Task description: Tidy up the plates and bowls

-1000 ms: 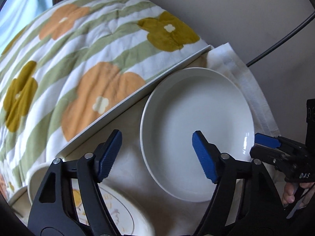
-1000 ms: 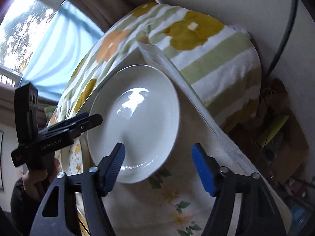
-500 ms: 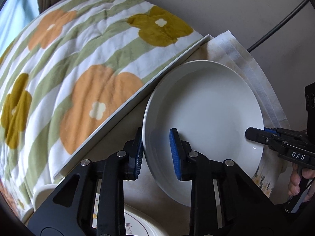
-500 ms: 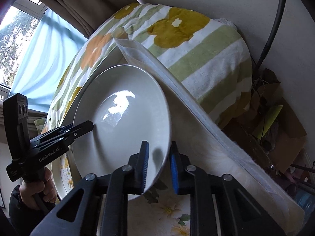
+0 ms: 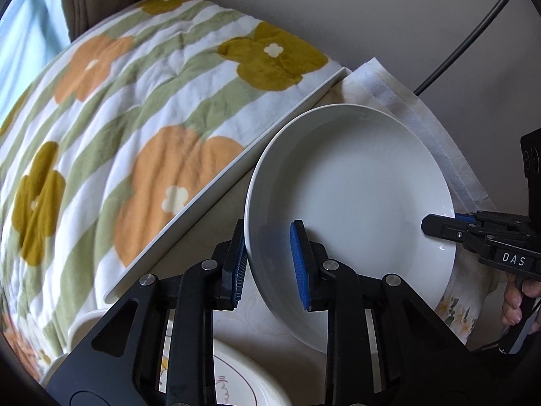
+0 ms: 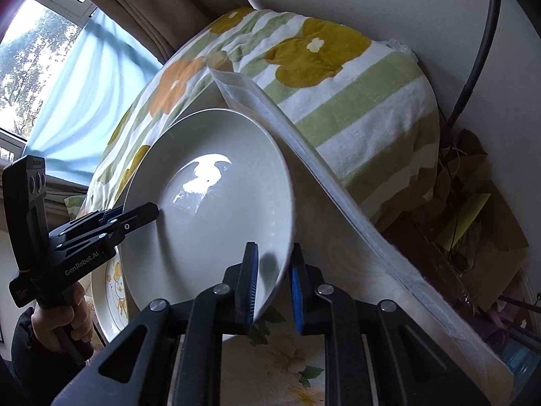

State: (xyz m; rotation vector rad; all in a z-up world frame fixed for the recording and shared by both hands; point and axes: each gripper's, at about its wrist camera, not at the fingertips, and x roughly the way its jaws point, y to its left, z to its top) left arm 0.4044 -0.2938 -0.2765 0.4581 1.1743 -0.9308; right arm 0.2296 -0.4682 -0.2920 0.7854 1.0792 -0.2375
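Note:
A plain white plate (image 5: 355,189) is held tilted above the table by both grippers. My left gripper (image 5: 268,264) is shut on its near-left rim, one blue pad inside and one under the rim. My right gripper (image 6: 273,284) is shut on the opposite rim of the same white plate (image 6: 216,216). Each gripper shows in the other's view: the right one (image 5: 439,228) at the plate's right edge, the left one (image 6: 142,213) at its left edge. A patterned plate (image 5: 236,382) lies below my left gripper and also shows in the right wrist view (image 6: 108,291).
A folded flowered blanket (image 5: 128,128) on a white board (image 5: 236,165) lies to the left. A flowered tablecloth (image 6: 287,365) covers the table. A white wall with a black cable (image 5: 473,34) stands behind. Clutter (image 6: 473,209) lies beyond the table's right edge.
Both grippers went from open to shut on opposite rims of the white plate. The plate has since tilted and risen off the tablecloth.

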